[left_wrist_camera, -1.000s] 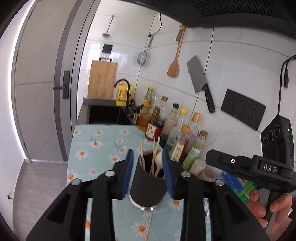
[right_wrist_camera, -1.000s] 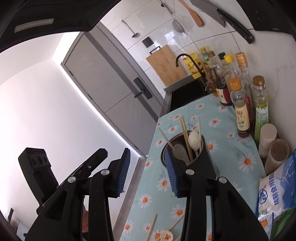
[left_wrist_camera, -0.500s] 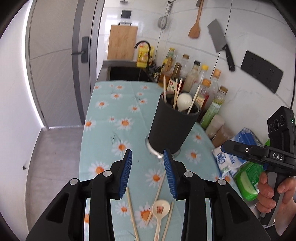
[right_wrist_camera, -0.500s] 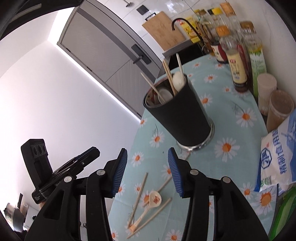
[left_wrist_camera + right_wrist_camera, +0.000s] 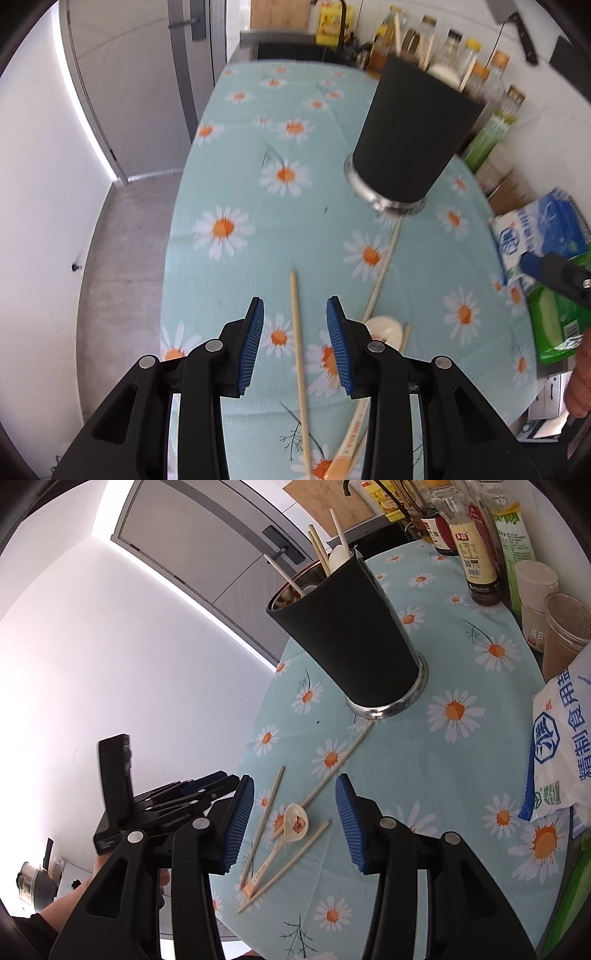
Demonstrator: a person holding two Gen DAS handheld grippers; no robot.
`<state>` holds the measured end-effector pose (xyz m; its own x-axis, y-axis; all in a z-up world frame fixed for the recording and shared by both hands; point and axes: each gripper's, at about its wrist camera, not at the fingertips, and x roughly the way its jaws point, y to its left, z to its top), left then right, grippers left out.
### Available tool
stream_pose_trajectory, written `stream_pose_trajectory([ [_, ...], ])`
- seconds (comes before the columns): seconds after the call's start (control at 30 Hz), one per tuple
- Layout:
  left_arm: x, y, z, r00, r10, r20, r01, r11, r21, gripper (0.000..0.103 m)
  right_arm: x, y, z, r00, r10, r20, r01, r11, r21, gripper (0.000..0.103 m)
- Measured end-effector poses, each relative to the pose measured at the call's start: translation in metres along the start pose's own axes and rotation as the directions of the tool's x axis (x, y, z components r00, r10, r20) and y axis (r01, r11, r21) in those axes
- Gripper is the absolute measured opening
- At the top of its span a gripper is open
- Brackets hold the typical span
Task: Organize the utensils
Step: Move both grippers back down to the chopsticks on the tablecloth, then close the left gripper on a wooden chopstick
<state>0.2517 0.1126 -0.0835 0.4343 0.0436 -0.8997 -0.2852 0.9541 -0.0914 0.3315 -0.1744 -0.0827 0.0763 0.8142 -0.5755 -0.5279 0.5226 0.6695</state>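
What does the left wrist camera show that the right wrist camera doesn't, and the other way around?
Only the left wrist view shows the grey floor and a green packet. Only the right wrist view looks into the tall black utensil holder, and it shows two tan lidded jars. Both show the holder, the white ceramic spoon, loose wooden chopsticks and the daisy-print tablecloth.

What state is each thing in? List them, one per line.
Holder: upright on the cloth, chopsticks and a spoon standing inside.
Spoon: lying loose on the cloth, bowl up.
Chopsticks: three lying loose beside the spoon.
Left tongs: open, one chopstick between the pads, not pinched.
Right tongs: open, empty.
Salt bag: lying flat.
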Motion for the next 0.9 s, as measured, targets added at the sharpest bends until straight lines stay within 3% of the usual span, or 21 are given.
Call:
stream_pose_trajectory([
  [0.13, 0.027, 0.005, -0.008, 0.993, -0.004, -0.121, 0.002, 1.000, -0.018, 0.034, 0.001, -0.004, -0.005, 1.000, 0.006, -0.013, -0.006, 1.000, 0.013, 0.047],
  [0.37, 0.047, 0.002, -0.012, 0.975, 0.013, -0.223, -0.015, 1.000, -0.009, 0.033, 0.001, -0.008, -0.011, 1.000, 0.026, -0.011, -0.025, 0.999, 0.038, 0.047],
  [0.47, 0.049, -0.001, -0.010, 0.969, 0.030, -0.244, -0.027, 1.000, 0.015, 0.033, 0.000, -0.008, -0.012, 0.999, 0.032, -0.006, -0.032, 0.999, 0.044, 0.047],
  [0.57, 0.053, -0.008, -0.007, 0.965, 0.054, -0.258, -0.039, 0.997, 0.061, 0.016, 0.002, -0.010, -0.013, 0.999, 0.039, -0.024, -0.037, 0.997, 0.061, 0.047],
  [0.77, 0.056, -0.013, -0.005, 0.961, 0.079, -0.265, -0.055, 0.994, 0.098, 0.004, 0.009, -0.010, -0.018, 0.999, 0.023, -0.040, -0.021, 0.998, 0.063, 0.047],
  [0.9, 0.055, -0.008, -0.004, 0.962, 0.043, -0.270, -0.023, 0.997, 0.076, 0.004, 0.016, -0.006, -0.020, 0.999, 0.008, -0.053, -0.004, 0.997, 0.073, 0.047],
])
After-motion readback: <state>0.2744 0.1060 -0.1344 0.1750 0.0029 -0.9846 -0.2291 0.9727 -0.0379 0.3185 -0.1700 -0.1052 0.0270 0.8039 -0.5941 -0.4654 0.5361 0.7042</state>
